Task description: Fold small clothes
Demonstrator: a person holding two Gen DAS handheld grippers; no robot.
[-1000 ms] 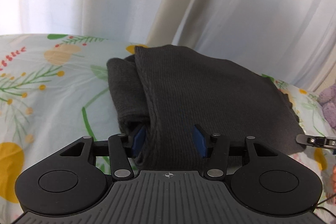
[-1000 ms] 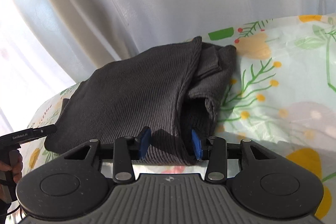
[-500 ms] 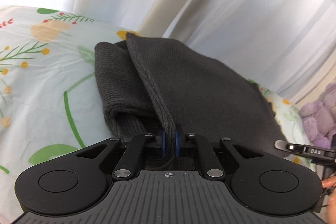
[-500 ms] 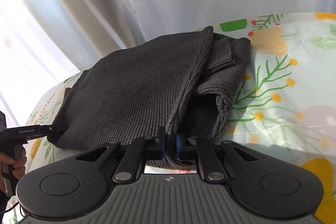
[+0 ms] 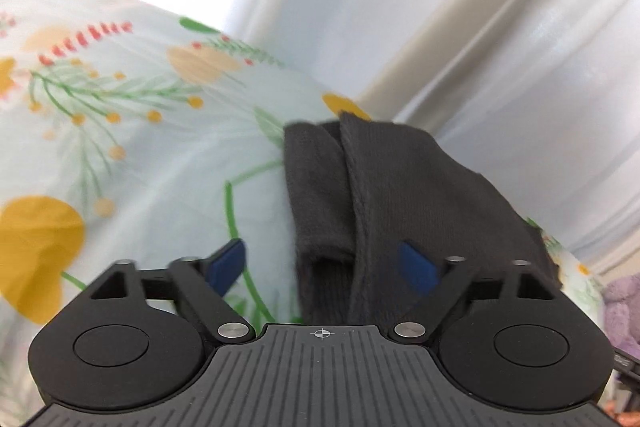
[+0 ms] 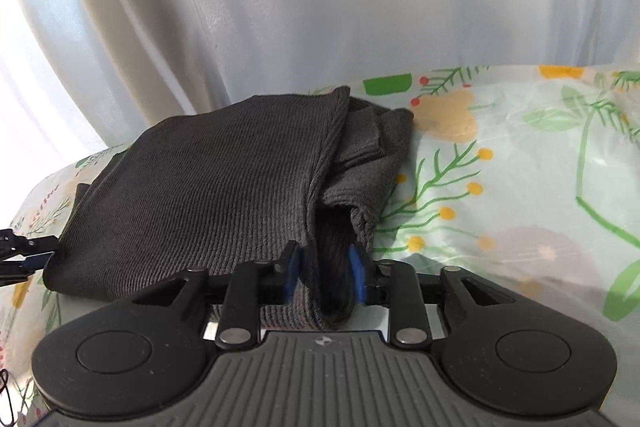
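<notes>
A dark grey knit garment point(image 5: 404, 187) lies folded on the floral sheet point(image 5: 120, 147). My left gripper point(image 5: 322, 265) is open wide, its blue pads point(image 5: 418, 267) spread over the garment's near edge without gripping it. In the right wrist view the garment point(image 6: 224, 179) lies the same way, with a folded layer on top. My right gripper point(image 6: 325, 273) has its jaws partly apart, the blue pads point(image 6: 356, 277) on either side of the garment's near fold. The left gripper's fingertips point(image 6: 24, 253) show at that view's left edge.
White curtains point(image 6: 320, 7) hang right behind the bed's far edge. A purple plush toy point(image 5: 624, 307) sits at the right edge of the left wrist view. The floral sheet point(image 6: 520, 187) stretches to the right of the garment.
Both grippers were shut on the garment's near edge half a second ago. Now the left has opened wide and swung left, and the right has parted its jaws.
</notes>
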